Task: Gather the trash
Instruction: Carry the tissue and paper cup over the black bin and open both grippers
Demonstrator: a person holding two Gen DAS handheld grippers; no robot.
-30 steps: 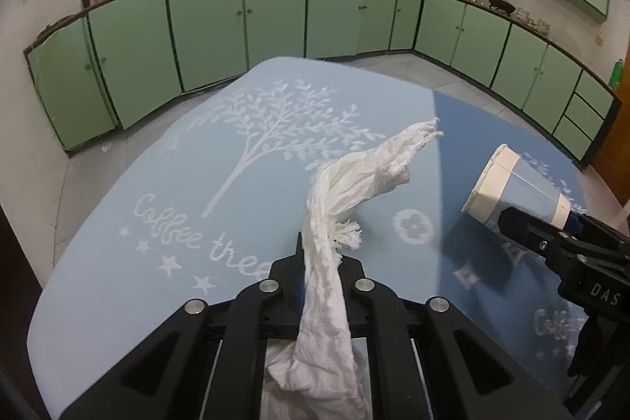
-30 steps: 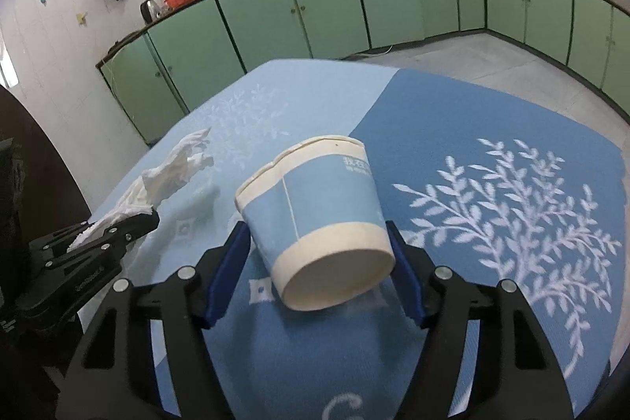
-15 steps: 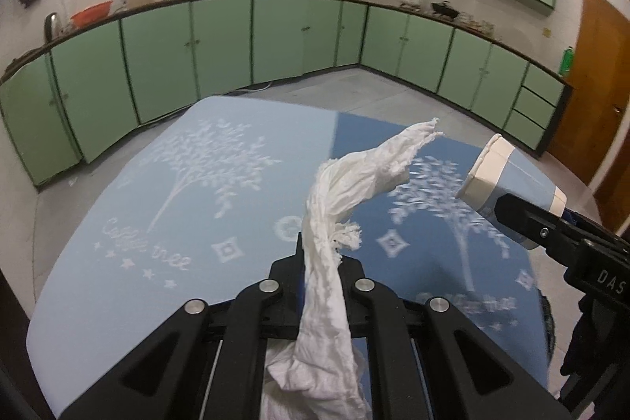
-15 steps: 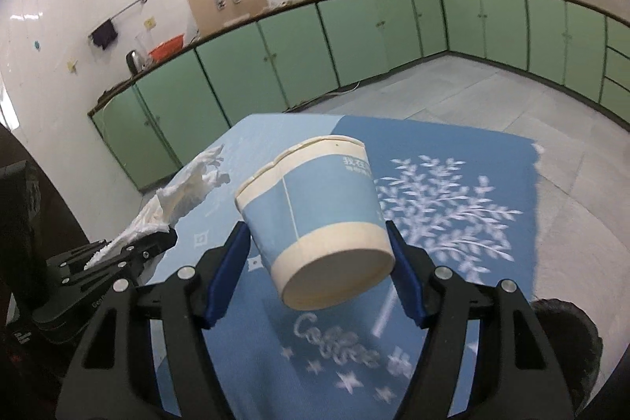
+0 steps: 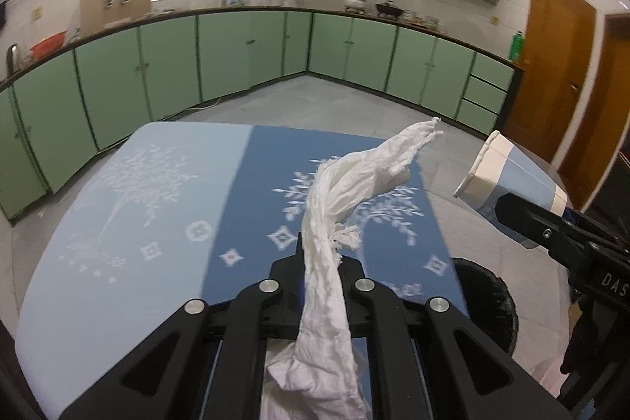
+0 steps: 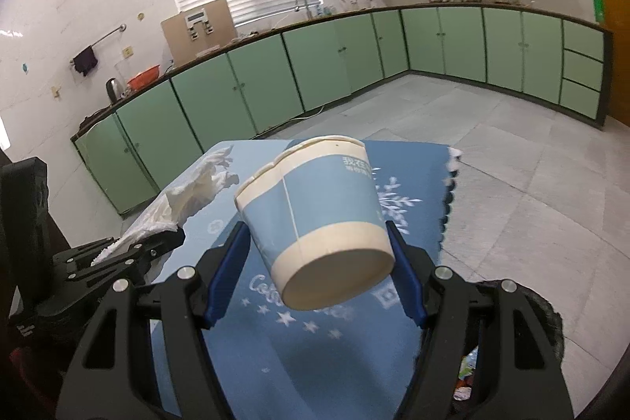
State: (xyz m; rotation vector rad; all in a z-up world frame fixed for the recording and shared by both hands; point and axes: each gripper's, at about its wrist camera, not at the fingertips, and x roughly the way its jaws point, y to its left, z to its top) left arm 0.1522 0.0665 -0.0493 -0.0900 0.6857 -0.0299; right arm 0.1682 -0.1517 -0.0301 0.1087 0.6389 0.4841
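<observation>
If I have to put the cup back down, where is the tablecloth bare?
All the visible tablecloth is bare, both light half and dark half. Crowded only in the air: tissue in left gripper, cup in right gripper. Black bin borders the right edge.

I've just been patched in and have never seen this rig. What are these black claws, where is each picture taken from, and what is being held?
There is no robot arm here: a person carries a two-finger tool in each hand, each with a fisheye camera looking along its fingers.

The left view looks out from the left hand-held gripper, shut on a twisted white tissue. The right view looks out from the right hand-held gripper, whose blue pads squeeze a blue and cream paper cup, tilted with its base toward the camera.

Both hang above a table with a blue tree-print tablecloth. A black bin stands at the table's edge; coloured scraps show inside it in the right view.
</observation>
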